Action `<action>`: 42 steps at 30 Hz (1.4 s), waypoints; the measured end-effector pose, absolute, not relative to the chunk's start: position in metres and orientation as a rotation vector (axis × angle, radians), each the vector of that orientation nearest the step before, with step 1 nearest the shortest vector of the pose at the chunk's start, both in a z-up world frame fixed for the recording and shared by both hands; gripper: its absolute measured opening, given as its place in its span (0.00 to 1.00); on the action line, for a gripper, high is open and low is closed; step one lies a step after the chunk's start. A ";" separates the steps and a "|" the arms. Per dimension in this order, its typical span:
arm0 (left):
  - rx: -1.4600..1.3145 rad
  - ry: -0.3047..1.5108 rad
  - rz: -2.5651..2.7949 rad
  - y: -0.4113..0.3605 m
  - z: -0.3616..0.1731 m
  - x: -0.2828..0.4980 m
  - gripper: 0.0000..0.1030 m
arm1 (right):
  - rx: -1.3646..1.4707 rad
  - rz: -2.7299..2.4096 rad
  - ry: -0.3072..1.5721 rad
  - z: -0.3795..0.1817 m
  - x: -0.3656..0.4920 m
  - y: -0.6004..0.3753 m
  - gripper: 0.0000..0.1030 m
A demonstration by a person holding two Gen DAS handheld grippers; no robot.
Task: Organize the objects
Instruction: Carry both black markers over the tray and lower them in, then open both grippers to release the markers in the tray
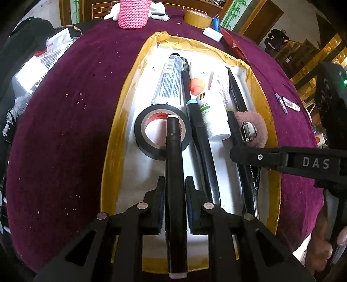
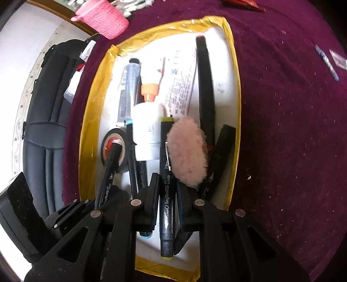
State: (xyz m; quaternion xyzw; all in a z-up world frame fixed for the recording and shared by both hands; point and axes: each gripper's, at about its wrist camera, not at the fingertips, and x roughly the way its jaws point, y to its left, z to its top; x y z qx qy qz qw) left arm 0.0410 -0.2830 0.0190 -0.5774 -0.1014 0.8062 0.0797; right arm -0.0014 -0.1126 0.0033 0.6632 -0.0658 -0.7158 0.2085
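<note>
A white tray with a gold rim (image 1: 112, 151) lies on the maroon cloth and holds pens, tubes and tape. My left gripper (image 1: 175, 182) points down into it. A black marker with white ends (image 1: 174, 151) lies between its jaws with only a thin gap on each side. That marker's far tip rests on a black tape roll (image 1: 141, 130). My right gripper (image 2: 169, 184) is shut on a black marker with yellow-green caps (image 2: 167, 206), low over the tray (image 2: 89, 130) and just behind a pink fluffy puff (image 2: 187, 151). From the left wrist view the right gripper (image 1: 236, 154) reaches in from the right.
Inside the tray lie a white bottle (image 1: 214, 115), a grey tube (image 1: 169, 82) and several black pens. A pink knit basket (image 1: 133, 13), a yellow tape roll (image 1: 197, 18) and a white eraser (image 1: 212, 34) stand at the far edge. Small items (image 1: 282, 104) lie on the cloth at right.
</note>
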 end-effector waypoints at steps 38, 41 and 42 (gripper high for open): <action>-1.552 -0.351 2.534 -0.254 0.093 0.039 0.46 | 1.609 -2.286 0.126 0.072 0.023 -0.072 0.22; -1.542 -0.328 2.527 -0.238 0.097 0.039 0.46 | 1.586 -2.336 0.159 0.078 0.022 -0.054 0.23; -1.541 -0.322 2.526 -0.233 0.098 0.040 0.46 | 1.583 -2.346 0.164 0.079 0.021 -0.048 0.23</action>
